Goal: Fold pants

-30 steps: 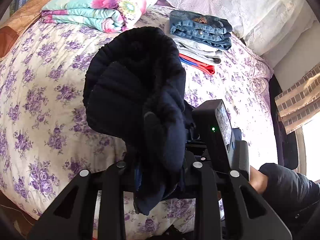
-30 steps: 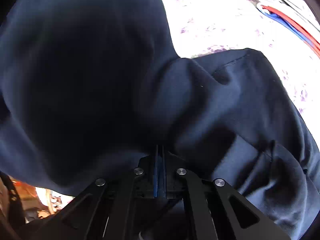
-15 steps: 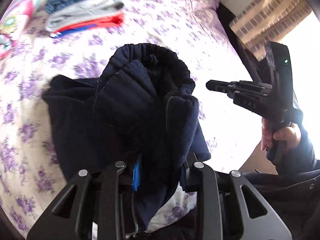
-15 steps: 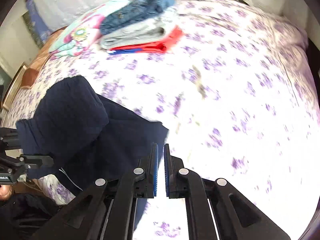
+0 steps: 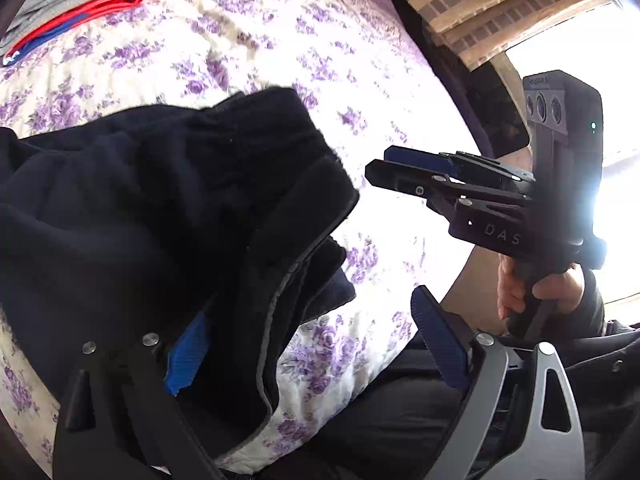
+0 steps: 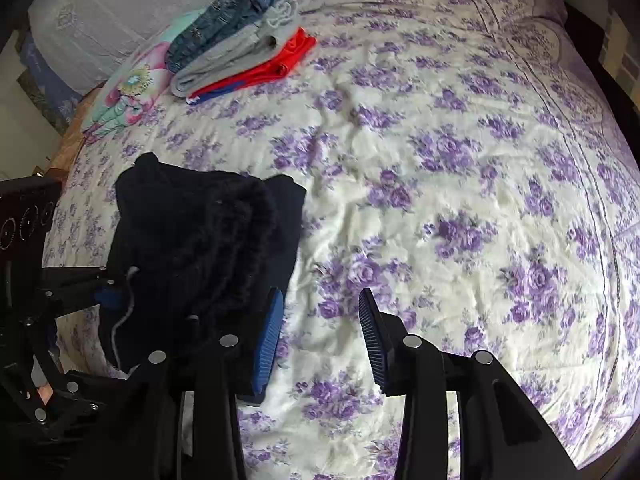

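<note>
dark pants (image 6: 200,248) on floral bedspread (image 6: 440,160)

Light: we see daylight flooding from the window (image 5: 580,40) at right, blown white.
Glare: it washes out the bedspread (image 5: 400,128) nearby.
Dark pants (image 6: 192,240): detail lost.
Edges: fisheye-curved, vignetted.
</note>
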Demonstrator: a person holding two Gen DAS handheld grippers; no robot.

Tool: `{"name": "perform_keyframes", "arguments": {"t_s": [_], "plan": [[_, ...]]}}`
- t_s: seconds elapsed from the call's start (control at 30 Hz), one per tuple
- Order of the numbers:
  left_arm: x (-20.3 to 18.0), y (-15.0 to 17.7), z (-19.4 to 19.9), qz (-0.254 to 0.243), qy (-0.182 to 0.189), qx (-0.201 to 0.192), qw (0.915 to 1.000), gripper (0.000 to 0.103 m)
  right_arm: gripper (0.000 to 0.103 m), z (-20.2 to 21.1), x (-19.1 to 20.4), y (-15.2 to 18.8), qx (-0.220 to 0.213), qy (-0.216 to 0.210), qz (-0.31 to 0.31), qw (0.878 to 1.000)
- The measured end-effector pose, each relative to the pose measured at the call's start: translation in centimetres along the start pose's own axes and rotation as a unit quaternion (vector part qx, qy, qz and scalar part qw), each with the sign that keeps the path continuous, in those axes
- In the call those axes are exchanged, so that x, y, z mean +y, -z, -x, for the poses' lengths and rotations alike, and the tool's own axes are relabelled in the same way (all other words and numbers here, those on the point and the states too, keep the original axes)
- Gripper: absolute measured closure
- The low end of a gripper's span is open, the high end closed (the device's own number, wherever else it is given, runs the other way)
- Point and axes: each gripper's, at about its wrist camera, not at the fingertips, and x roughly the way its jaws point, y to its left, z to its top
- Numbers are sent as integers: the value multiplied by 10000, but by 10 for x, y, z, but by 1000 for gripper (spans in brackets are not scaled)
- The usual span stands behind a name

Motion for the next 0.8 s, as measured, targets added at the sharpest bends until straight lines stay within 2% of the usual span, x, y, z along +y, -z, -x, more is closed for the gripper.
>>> {"name": "perform_keyframes", "arguments": {"t_s": [0.17,0.23,0.3,0.33,0.37,0.4,0.5,0.57,0.7,0.8], "plan": [[24,6,61,503,88,-811,9954,13,59,28,44,-24,-397,-594,653,9953],[39,11,79,690,-167,-1021,9922,13,60,29,63,-29,-405,-942,898,9907],[59,18,87,1000,-355,-1074,9885,13,64,18,77,-29,-244,-1153,1112,9868],[70,23,87,1179,-393,-1081,9863,13,72,13,82,-26,-116,-1174,1165,9862],[78,25,86,1314,-423,-1078,9845,13,81,3,83,-24,64,-1120,1211,9863],[81,21,81,1379,-453,-1069,9836,13,84,-5,82,-19,240,-972,1246,9871],[94,10,64,1450,-602,-965,9829,13,88,-24,68,-4,808,-411,1268,9878],[103,4,50,1553,-704,-807,9820,13,93,-26,57,7,1021,-341,1191,9870],[119,-10,33,1618,-847,-641,9811,13,93,-42,50,19,1241,-186,1176,9851],[125,-17,23,1595,-951,-539,9811,13,91,-64,49,25,1159,-13,1298,9847]]}}
